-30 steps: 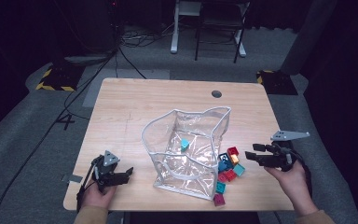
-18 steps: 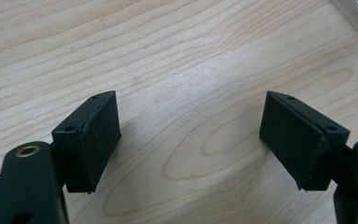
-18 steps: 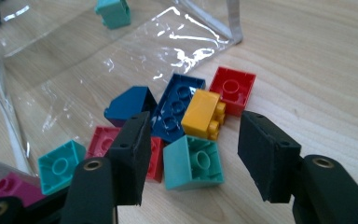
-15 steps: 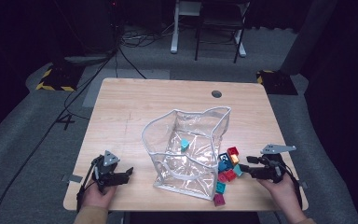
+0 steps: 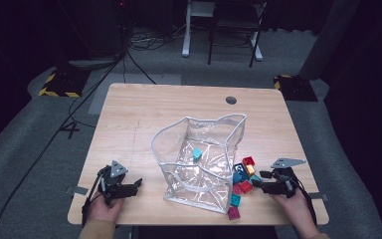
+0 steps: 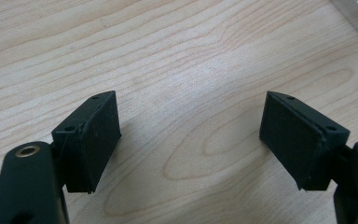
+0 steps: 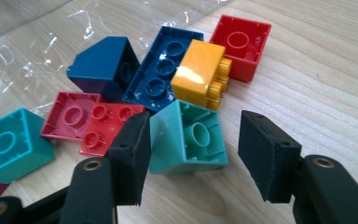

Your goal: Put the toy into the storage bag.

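No brand, label or writing can be read on any of the things.

The right tool (image 7: 193,154) sits low over the wooden bench (image 5: 144,119), its jaws partly open and straddling a mint-green toy brick (image 7: 189,137). In the right gripper view the left pad is at the brick's side, perhaps just touching, while the right pad stands clear of it with a gap, so the brick is not clamped. The brick lies tilted with its hollow underside and one round tube facing the camera.

It lies at the near edge of a loose cluster of bricks: a yellow brick (image 7: 200,74) just behind it, a dark blue plate (image 7: 161,70) and a dark blue sloped brick (image 7: 103,65) beyond, red bricks (image 7: 240,44) at the back and left, a teal brick (image 7: 11,144) far left. The cluster lies against the right side of a clear plastic bag (image 5: 199,157), which holds one teal brick (image 5: 197,154).

The left tool (image 6: 191,140) rests released, jaws wide apart over bare bench, well apart from the bag.
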Tool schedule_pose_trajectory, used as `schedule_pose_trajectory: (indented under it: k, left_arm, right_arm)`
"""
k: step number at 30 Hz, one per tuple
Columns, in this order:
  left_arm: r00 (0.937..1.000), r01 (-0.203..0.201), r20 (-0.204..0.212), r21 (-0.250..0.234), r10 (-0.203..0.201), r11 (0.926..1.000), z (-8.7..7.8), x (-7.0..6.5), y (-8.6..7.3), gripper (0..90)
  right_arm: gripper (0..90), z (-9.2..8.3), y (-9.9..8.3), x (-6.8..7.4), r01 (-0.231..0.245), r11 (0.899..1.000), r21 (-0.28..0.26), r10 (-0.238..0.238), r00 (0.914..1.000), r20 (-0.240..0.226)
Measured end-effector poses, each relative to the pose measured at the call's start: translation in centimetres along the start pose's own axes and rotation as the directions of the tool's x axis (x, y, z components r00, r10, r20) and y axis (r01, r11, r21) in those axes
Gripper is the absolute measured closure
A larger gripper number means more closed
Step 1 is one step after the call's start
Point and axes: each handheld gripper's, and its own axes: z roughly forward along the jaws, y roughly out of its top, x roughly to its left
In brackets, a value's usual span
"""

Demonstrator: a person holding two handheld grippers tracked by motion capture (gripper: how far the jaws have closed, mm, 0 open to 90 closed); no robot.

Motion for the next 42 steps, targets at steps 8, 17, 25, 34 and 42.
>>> schedule_pose_trajectory:
  k: [8, 17, 25, 34, 42]
  left_arm:
    - [1.0, 0.0, 0.0, 0.0, 0.0, 1.0, 0.0, 0.0, 0.0, 20.6]
    - [1.0, 0.0, 0.0, 0.0, 0.0, 1.0, 0.0, 0.0, 0.0, 20.6]
    - [1.0, 0.0, 0.0, 0.0, 0.0, 1.0, 0.0, 0.0, 0.0, 20.6]
    - [1.0, 0.0, 0.0, 0.0, 0.0, 1.0, 0.0, 0.0, 0.0, 20.6]
    - [1.0, 0.0, 0.0, 0.0, 0.0, 1.0, 0.0, 0.0, 0.0, 20.6]
  right_arm:
    - [44.5, -0.2, -0.5, -1.3, -0.024, 1.0, 0.009, 0.024, 0.999, 0.039]
    - [43.3, 0.7, -0.2, -0.8, 0.043, 0.999, 0.019, -0.044, 0.9972, 0.061]
    - [41.7, 0.9, 0.0, -0.6, 0.07, 0.997, 0.026, -0.071, 0.994, 0.082]
    - [46.8, 1.5, 0.5, -0.4, 0.099, 0.995, 0.023, -0.101, 0.9916, 0.081]
    - [47.7, 1.4, 0.5, -0.3, 0.093, 0.995, 0.03, -0.095, 0.992, 0.083]
